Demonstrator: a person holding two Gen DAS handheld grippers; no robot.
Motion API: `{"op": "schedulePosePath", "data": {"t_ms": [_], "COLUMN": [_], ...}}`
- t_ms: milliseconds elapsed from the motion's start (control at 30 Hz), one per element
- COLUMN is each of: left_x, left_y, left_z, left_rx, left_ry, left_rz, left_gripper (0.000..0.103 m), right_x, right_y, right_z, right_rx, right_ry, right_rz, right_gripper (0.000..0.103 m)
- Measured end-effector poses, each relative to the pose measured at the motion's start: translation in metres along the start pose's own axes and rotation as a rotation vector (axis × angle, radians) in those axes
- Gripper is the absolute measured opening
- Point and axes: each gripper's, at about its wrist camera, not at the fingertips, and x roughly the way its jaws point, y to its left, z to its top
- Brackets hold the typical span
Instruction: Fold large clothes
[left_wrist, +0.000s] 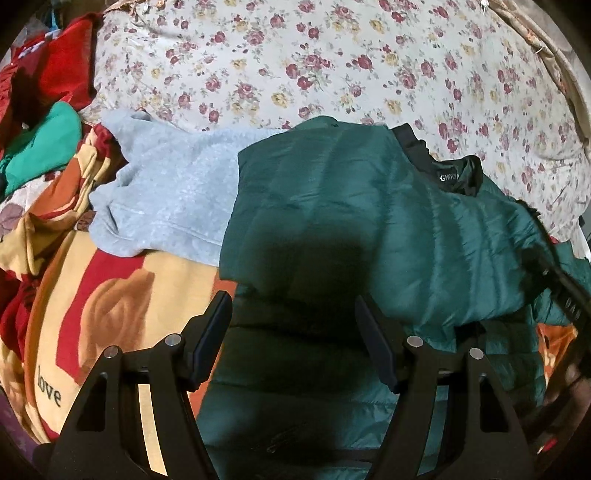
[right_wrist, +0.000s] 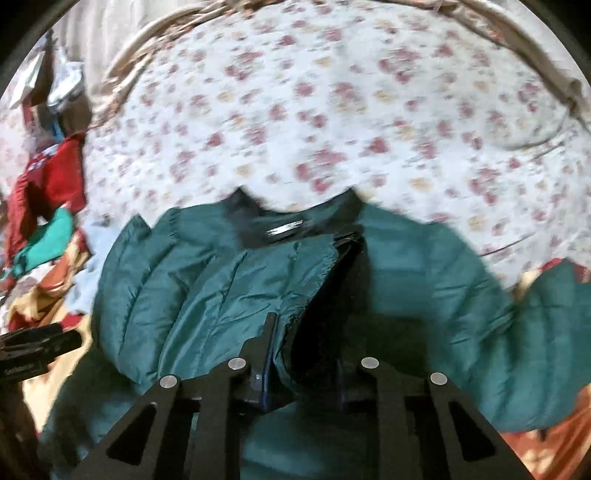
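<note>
- On the bed (left_wrist: 332, 48), near its middle over the floral sheet (right_wrist: 332, 110), the green jacket (left_wrist: 369, 206) is spread, collar toward the far edge.
- One front panel is gripped by the right tongs (right_wrist: 306, 350), seemingly so it can be folded across.
- The left tongs (left_wrist: 291, 332) are held open above the hem, nothing between them.
- A grey sweater (left_wrist: 170, 192) is left beside it.
</note>
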Motion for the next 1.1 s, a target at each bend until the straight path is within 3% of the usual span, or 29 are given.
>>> {"op": "schedulePosePath", "data": {"t_ms": [167,300,367,400,433,500,667,800,933,1100], "left_x": [0.009,0.013,0.014,0.015,0.015,0.017,0.026,0.044,0.066,0.083], "left_y": [-0.005,-0.011,-0.015,-0.017,-0.018,-0.02,-0.03,-0.038,-0.042,-0.043], "left_z": [-0.001,0.001,0.003,0.005,0.006,0.011,0.028,0.037,0.043,0.043], "left_rx": [0.011,0.022,0.03,0.03,0.028,0.021,0.01,0.021,0.017,0.025], "left_ry": [0.022,0.023,0.017,0.012,0.009,0.001,-0.041,-0.063,-0.078,-0.096], "left_rz": [0.011,0.016,0.02,0.018,0.016,0.008,0.005,0.031,0.053,0.068], "left_gripper": [0.069,0.069,0.069,0.069,0.069,0.069,0.069,0.069,0.069,0.072], "right_x": [0.022,0.061,0.063,0.06,0.057,0.042,0.007,0.023,0.058,0.091], "right_y": [-0.046,-0.062,-0.065,-0.066,-0.067,-0.068,-0.049,-0.017,-0.003,-0.021], "right_z": [-0.006,-0.016,-0.017,-0.014,-0.013,-0.008,0.002,0.005,0.0,0.003], "right_rx": [0.08,0.112,0.135,0.143,0.15,0.166,0.137,0.076,0.035,0.117], "right_ry": [0.038,0.131,0.135,0.134,0.134,0.114,0.02,0.057,0.098,0.09], "right_rz": [-0.117,-0.143,-0.128,-0.127,-0.134,-0.15,-0.054,0.086,0.045,0.001], "right_gripper": [0.021,0.021,0.023,0.037,0.059,0.078,0.078,0.078,0.078,0.078]}}
